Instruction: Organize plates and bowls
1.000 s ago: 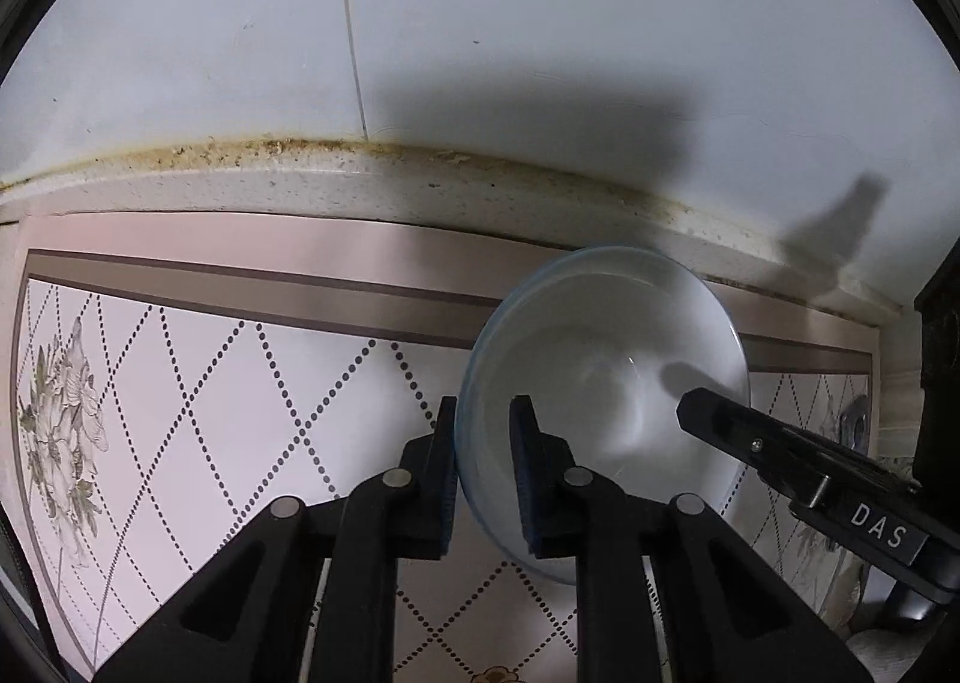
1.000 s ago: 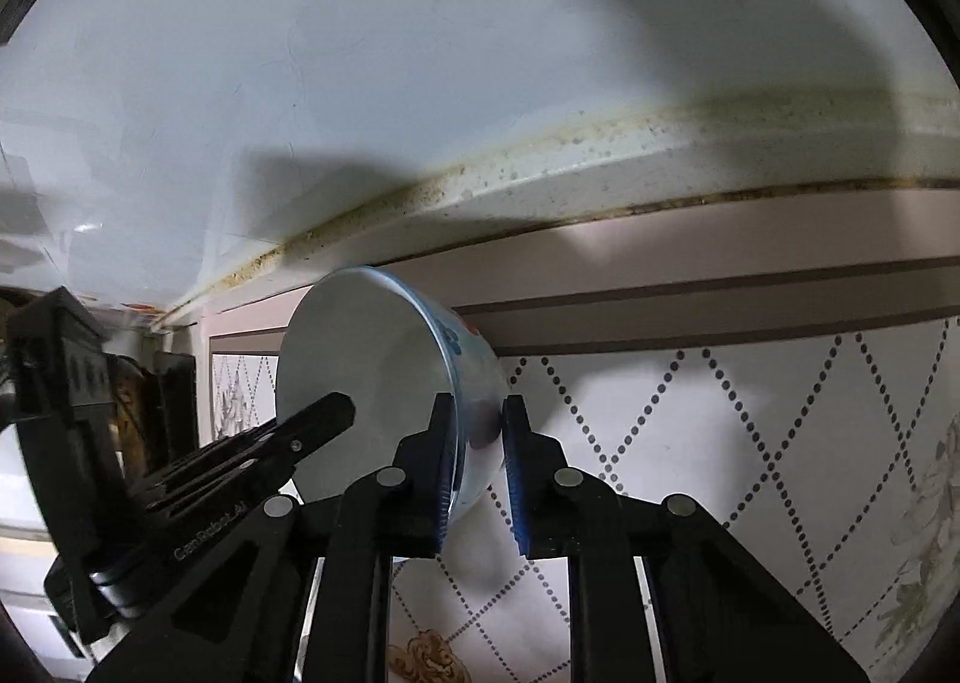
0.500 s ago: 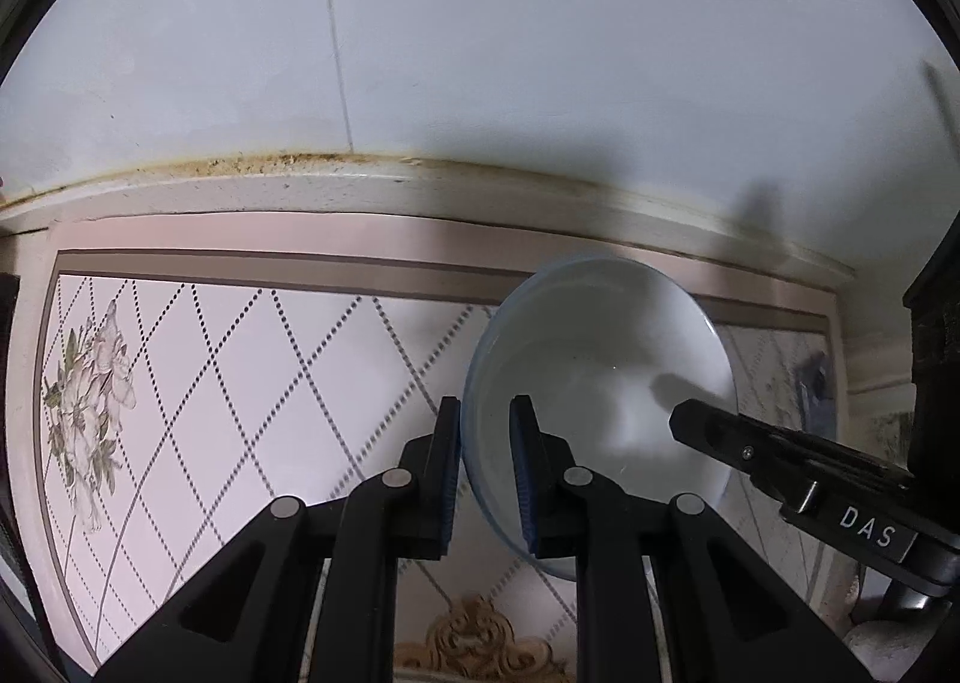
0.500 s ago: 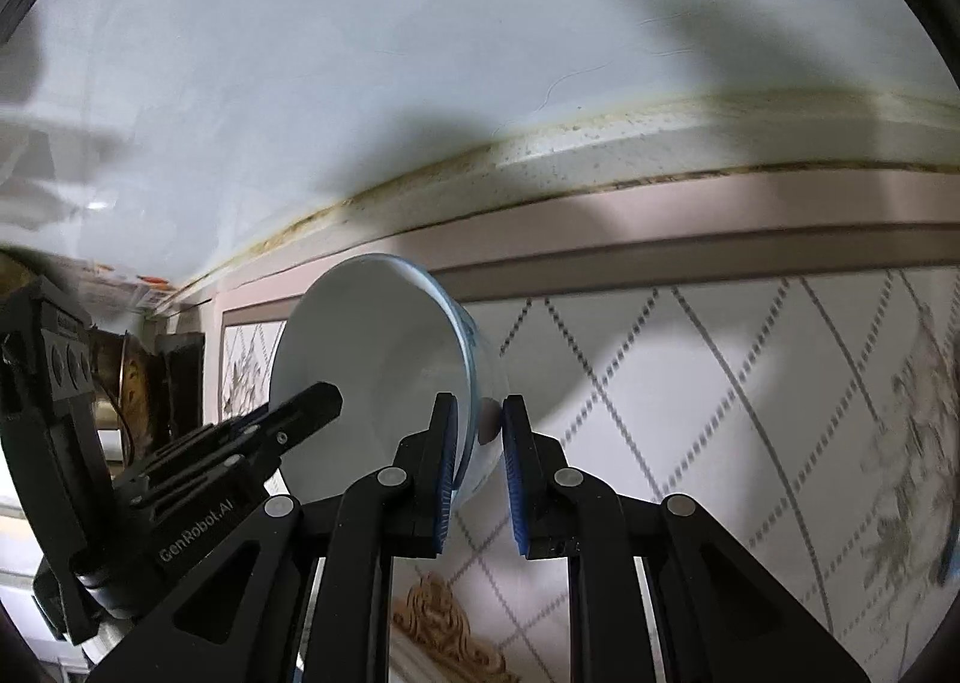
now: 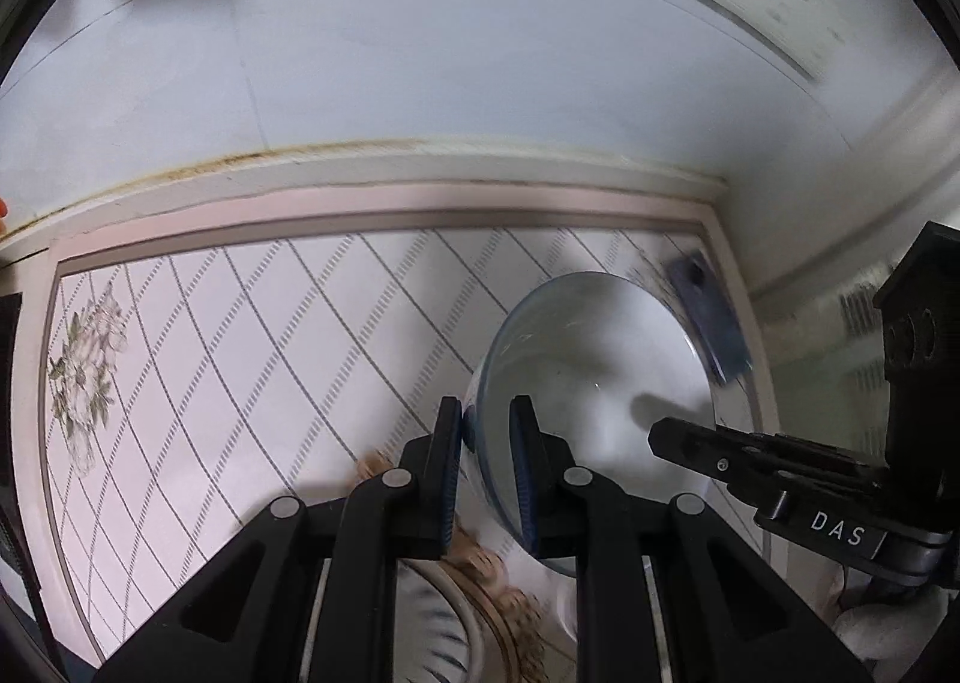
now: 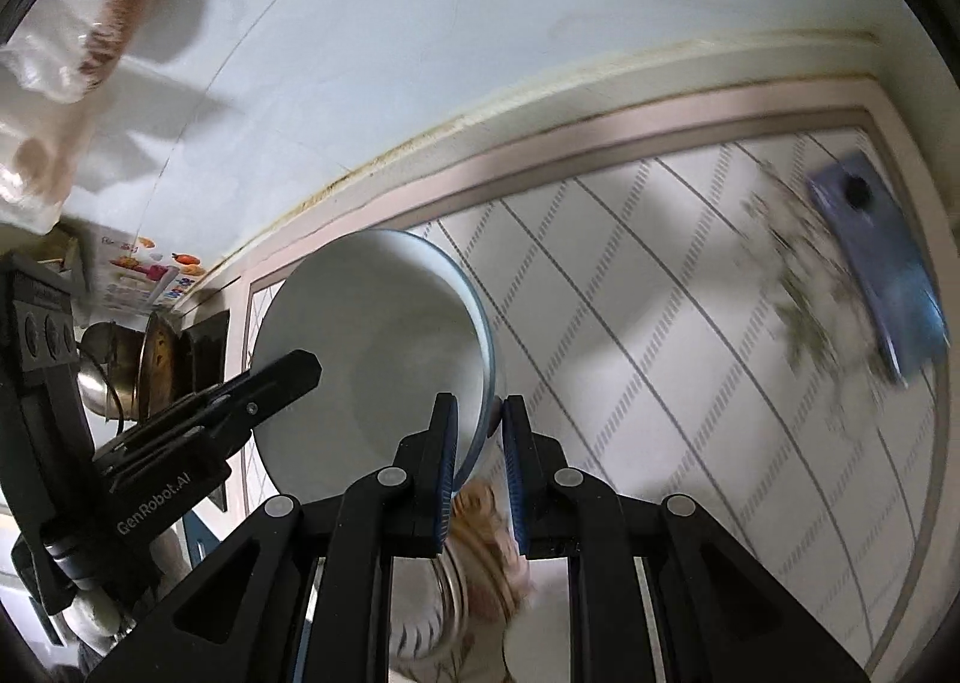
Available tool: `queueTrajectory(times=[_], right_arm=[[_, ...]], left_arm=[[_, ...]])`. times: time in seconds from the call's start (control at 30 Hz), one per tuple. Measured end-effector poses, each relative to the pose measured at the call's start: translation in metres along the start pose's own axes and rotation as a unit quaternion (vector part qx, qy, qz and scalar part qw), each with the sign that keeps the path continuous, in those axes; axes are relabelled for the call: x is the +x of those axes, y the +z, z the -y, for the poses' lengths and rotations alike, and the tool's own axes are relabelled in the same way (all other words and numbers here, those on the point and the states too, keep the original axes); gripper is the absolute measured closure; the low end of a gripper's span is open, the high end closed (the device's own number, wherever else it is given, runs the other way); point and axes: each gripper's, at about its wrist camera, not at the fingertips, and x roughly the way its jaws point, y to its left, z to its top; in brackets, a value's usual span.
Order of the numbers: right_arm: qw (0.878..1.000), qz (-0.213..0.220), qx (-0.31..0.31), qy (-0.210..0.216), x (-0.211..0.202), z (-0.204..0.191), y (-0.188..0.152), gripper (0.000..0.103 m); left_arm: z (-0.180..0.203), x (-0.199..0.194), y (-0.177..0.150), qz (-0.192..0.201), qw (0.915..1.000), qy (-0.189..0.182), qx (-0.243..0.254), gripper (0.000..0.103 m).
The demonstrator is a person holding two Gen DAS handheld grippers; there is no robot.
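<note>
Left wrist view: left gripper [image 5: 486, 467] is pinching the near-left rim of the bowl [image 5: 600, 383] while the right gripper [image 6: 477, 467] is clamping the opposite rim, bowl hanging tilted between them above the patterned tabletop [image 5: 240, 359].

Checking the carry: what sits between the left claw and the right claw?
The white bowl: the left claw pinches one side of its rim, the right claw the opposite side. Both wrist views show it.
</note>
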Motion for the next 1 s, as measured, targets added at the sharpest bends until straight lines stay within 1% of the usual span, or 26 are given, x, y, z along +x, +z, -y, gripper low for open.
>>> queueTrajectory(times=[0.2,0.37,0.5,0.63,1.0], right_arm=[[1.0,0.009,0.024,-0.011,-0.044,0.028,-0.052,0.086],[0.999,0.01,0.039,-0.022,-0.062,0.048,-0.087,0.086],[0.998,0.006,0.051,-0.024,-0.062,0.06,-0.105,0.086],[0.998,-0.003,0.063,-0.026,-0.055,0.073,-0.118,0.086],[0.996,-0.022,0.076,-0.037,-0.032,0.092,-0.132,0.086]], left_arm=[[0.034,-0.006,-0.036,-0.009,0.9991,-0.019,0.036,0.089],[0.051,-0.003,-0.058,-0.024,0.9978,-0.026,0.055,0.089],[0.062,0.003,-0.07,-0.033,0.9968,-0.025,0.069,0.089],[0.066,0.017,-0.078,-0.046,0.996,-0.022,0.074,0.089],[0.069,0.045,-0.099,-0.073,0.9932,-0.005,0.09,0.089]])
